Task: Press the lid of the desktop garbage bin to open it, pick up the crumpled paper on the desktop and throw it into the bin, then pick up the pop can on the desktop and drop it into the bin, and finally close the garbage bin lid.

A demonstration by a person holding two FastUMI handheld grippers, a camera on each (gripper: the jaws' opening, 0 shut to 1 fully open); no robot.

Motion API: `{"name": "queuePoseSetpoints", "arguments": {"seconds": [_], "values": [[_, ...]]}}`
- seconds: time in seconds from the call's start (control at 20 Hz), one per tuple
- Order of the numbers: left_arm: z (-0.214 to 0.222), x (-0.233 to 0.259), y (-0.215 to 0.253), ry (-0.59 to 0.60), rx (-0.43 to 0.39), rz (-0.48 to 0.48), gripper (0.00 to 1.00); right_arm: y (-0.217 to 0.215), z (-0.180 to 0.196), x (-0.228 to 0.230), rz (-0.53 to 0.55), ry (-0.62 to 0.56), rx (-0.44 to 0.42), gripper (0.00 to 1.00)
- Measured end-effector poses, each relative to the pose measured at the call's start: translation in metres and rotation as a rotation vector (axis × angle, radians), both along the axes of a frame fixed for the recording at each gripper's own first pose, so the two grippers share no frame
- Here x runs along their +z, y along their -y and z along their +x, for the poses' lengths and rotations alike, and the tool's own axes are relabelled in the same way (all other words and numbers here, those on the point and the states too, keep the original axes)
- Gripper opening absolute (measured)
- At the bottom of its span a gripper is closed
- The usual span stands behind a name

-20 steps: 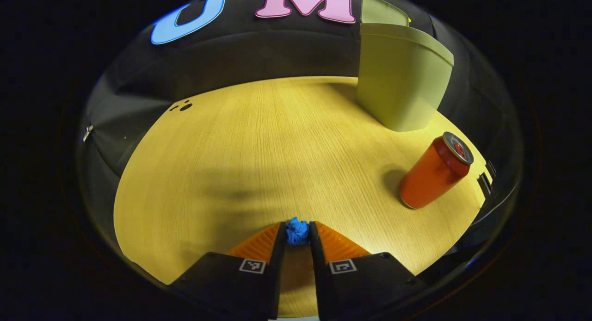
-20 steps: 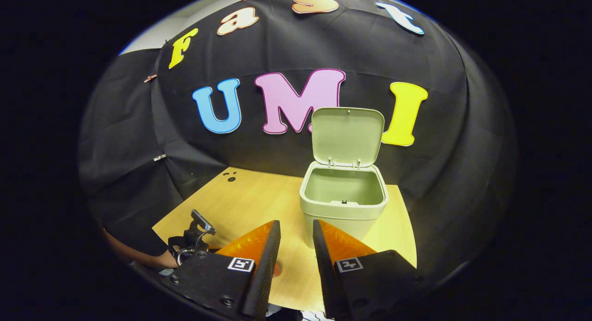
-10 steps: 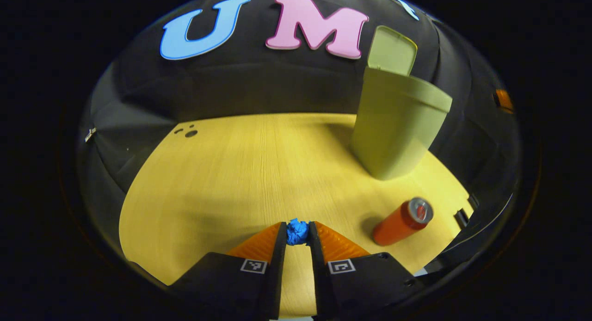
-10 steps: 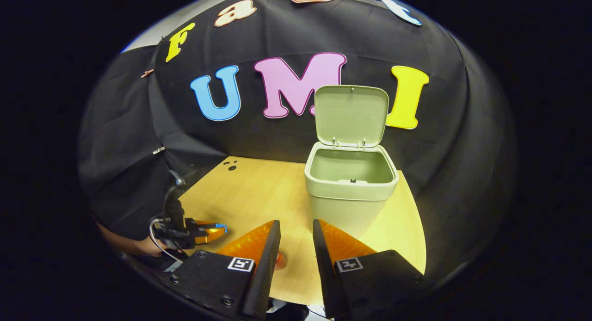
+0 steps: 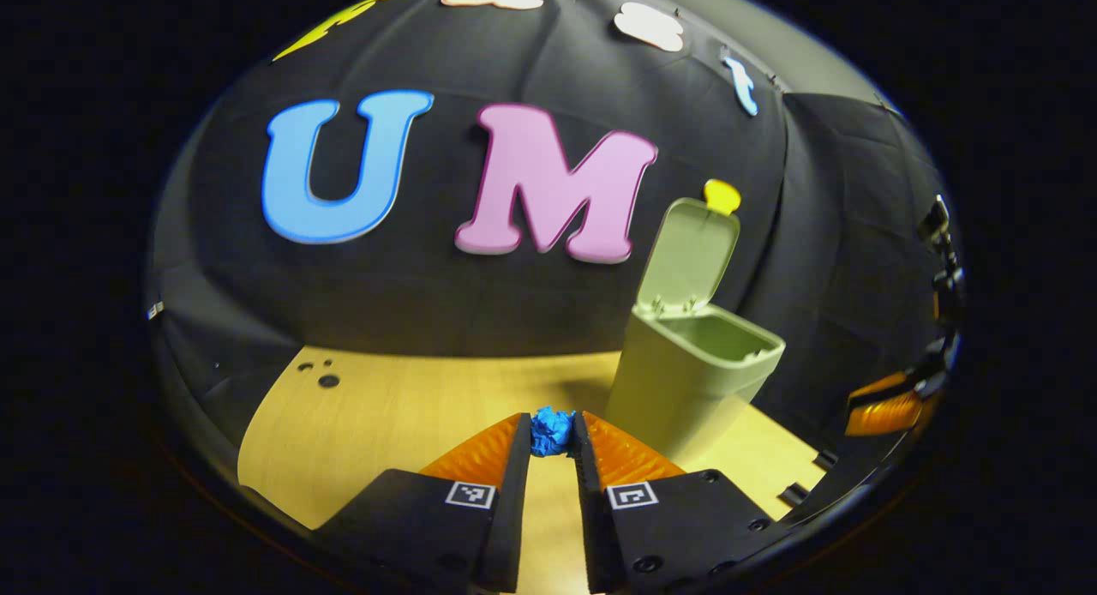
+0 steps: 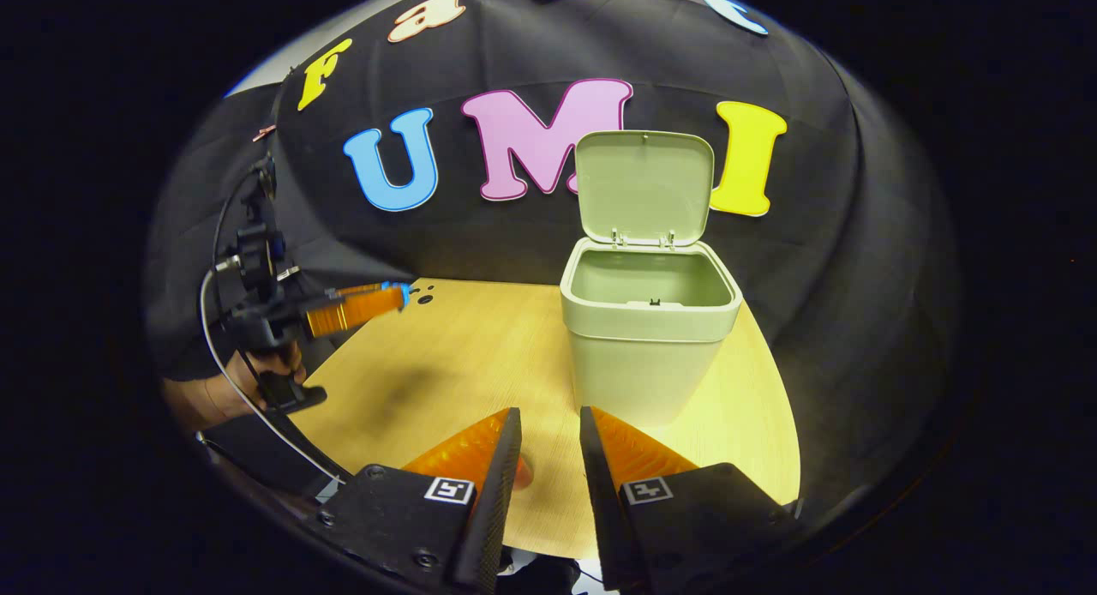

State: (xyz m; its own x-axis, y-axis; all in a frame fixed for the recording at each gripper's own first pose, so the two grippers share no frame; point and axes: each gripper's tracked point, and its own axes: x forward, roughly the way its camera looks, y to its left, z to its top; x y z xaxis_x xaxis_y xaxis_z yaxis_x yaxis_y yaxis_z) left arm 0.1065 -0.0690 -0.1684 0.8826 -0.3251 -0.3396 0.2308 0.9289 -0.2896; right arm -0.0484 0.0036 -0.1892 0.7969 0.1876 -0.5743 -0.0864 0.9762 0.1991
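Note:
My left gripper [image 5: 550, 417] is shut on a small blue crumpled paper [image 5: 551, 433], held up in the air above the wooden desktop [image 5: 386, 415]. The pale green bin [image 5: 686, 381] stands ahead to the right, its lid [image 5: 691, 252] standing upright and open. In the right gripper view the left gripper [image 6: 394, 294] hovers at the left with the blue paper [image 6: 399, 285] at its tip, well left of the bin [image 6: 647, 338]. My right gripper [image 6: 549, 417] is narrowly open and holds nothing. A sliver of the red can [image 6: 524, 473] shows low between its fingers.
A person's hand [image 6: 257, 381] grips the left tool's handle at the left edge, with a cable hanging from it. The right gripper [image 5: 861, 411] shows at the far right of the left gripper view. Small dark holes [image 6: 422, 295] mark the desktop's back left.
The left gripper has risen off the desktop with the blue paper and tilted up toward the bin; the can has dropped out of its view. The right gripper has barely moved.

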Motion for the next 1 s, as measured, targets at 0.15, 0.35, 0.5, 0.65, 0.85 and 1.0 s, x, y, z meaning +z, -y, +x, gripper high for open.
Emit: {"name": "queuePoseSetpoints", "arguments": {"seconds": [0.15, 0.35, 0.5, 0.65, 0.85, 1.0], "values": [[0.028, 0.047, 0.028, 0.111, -0.073, -0.033, 0.33, 0.006, -0.004, -0.003, -0.021, -0.008, -0.015, 0.48], [0.057, 0.086, 0.072, 0.213, -0.177, -0.048, 0.31, 0.015, -0.008, -0.002, -0.025, -0.005, -0.049, 0.48], [0.07, 0.097, 0.115, 0.259, -0.255, -0.038, 0.33, 0.023, -0.014, -0.002, -0.032, -0.006, -0.084, 0.48], [0.08, 0.095, 0.149, 0.264, -0.32, -0.041, 0.33, 0.031, -0.019, -0.002, -0.036, -0.008, -0.122, 0.48], [0.09, 0.08, 0.182, 0.245, -0.374, -0.024, 0.34, 0.043, -0.026, -0.002, -0.023, -0.01, -0.188, 0.48], [0.099, 0.066, 0.197, 0.229, -0.399, -0.004, 0.32, 0.048, -0.029, -0.003, -0.01, -0.013, -0.226, 0.48]]}}
